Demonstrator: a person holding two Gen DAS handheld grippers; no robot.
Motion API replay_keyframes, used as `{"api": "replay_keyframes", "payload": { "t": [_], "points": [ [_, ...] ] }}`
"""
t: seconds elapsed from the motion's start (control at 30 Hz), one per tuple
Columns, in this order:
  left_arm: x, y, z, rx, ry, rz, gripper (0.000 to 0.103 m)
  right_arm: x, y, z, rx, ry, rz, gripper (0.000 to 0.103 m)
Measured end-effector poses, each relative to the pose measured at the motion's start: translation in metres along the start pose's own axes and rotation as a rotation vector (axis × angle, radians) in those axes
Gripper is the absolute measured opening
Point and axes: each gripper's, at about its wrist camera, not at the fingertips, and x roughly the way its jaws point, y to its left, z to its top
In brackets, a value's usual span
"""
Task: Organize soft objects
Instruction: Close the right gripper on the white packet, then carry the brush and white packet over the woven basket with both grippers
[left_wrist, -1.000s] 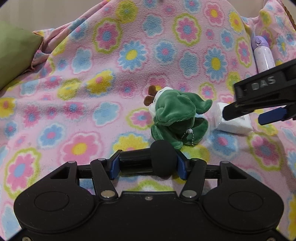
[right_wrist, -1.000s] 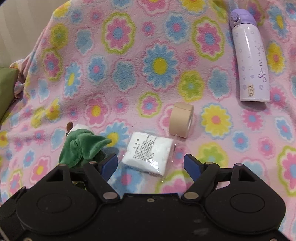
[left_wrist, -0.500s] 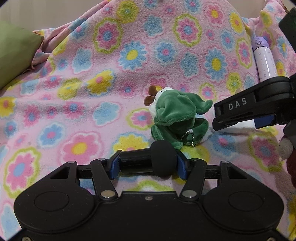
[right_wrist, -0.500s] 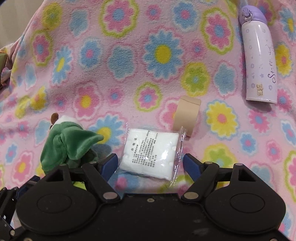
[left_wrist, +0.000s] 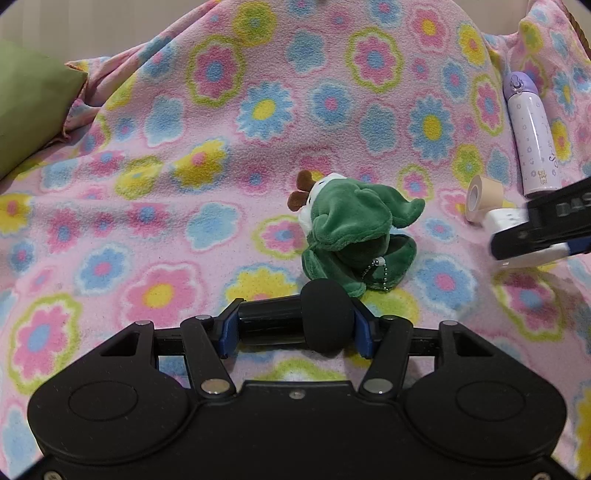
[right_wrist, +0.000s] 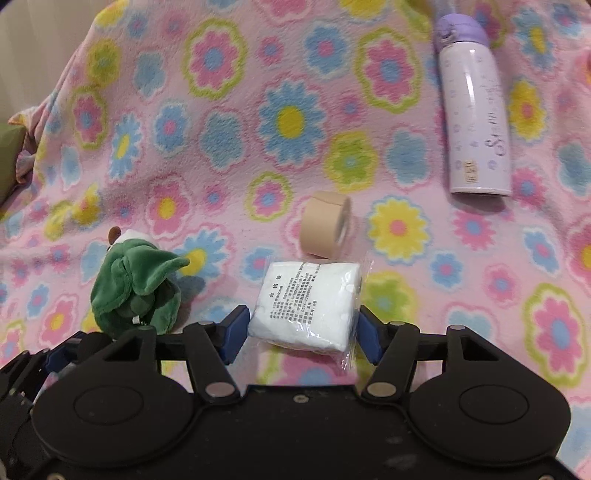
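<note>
Green cushion at far left edge, partly under the pink flowered fleece blanket that covers the whole surface.

Left gripper: jaws drawn close, clamped on a black microphone. Its long axis lies crosswise between the blue pads, glossy handle toward the left pad, round foam head against the right pad.

Just beyond the foam head: green plush toy, lying on the blanket. Soft velour, green hood or cape over a white face, two brown knobs at the top pointing up-left in the left wrist view. One green flap sticks out to the right. A small ball chain hangs at its near side. No label readable on it.

Right of the plush, apart from it: white gauze packet in clear plastic wrap, squarish and puffy, slightly tilted. Black printed lines of Chinese characters and digits on its face, too small to read. Right gripper: jaws have just been closing, packet between them, both blue pads now at the packet's sides. In the left wrist view the packet looks lifted off the blanket. That gripper's finger carries white letters "DAS", cut off at the frame edge.

Behind the packet: roll of beige tape, on edge, hole facing right.

Far right: lilac bottle lying flat, purple cap pointing away, long axis running near to far. Cursive script along its side starts "St"; rest blurred. Small yellowish sticker near its base, unreadable.
</note>
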Motion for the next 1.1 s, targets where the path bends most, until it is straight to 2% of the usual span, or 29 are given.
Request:
{"api": "replay_keyframes", "payload": {
  "t": [0.17, 0.47, 0.8, 0.9, 1.1],
  "points": [
    [-0.001, -0.003, 0.002, 0.012, 0.017, 0.013, 0.055, -0.022, -0.01, -0.005, 0.012, -0.013, 0.018, 0.061],
    [-0.025, -0.013, 0.01, -0.005, 0.101, 0.008, 0.054, -0.065, -0.031, -0.014, 0.058, -0.042, 0.058, 0.061],
    [-0.097, -0.026, 0.026, -0.086, 0.12, -0.027, 0.054, -0.135, -0.051, -0.036, 0.087, -0.104, 0.125, 0.061],
    [-0.121, -0.033, 0.028, -0.087, 0.145, -0.017, 0.054, -0.16, -0.055, -0.047, 0.094, -0.125, 0.151, 0.061],
    [-0.163, -0.049, 0.017, -0.064, 0.147, -0.009, 0.054, -0.208, -0.065, -0.076, 0.109, -0.168, 0.196, 0.061]
  ]
}}
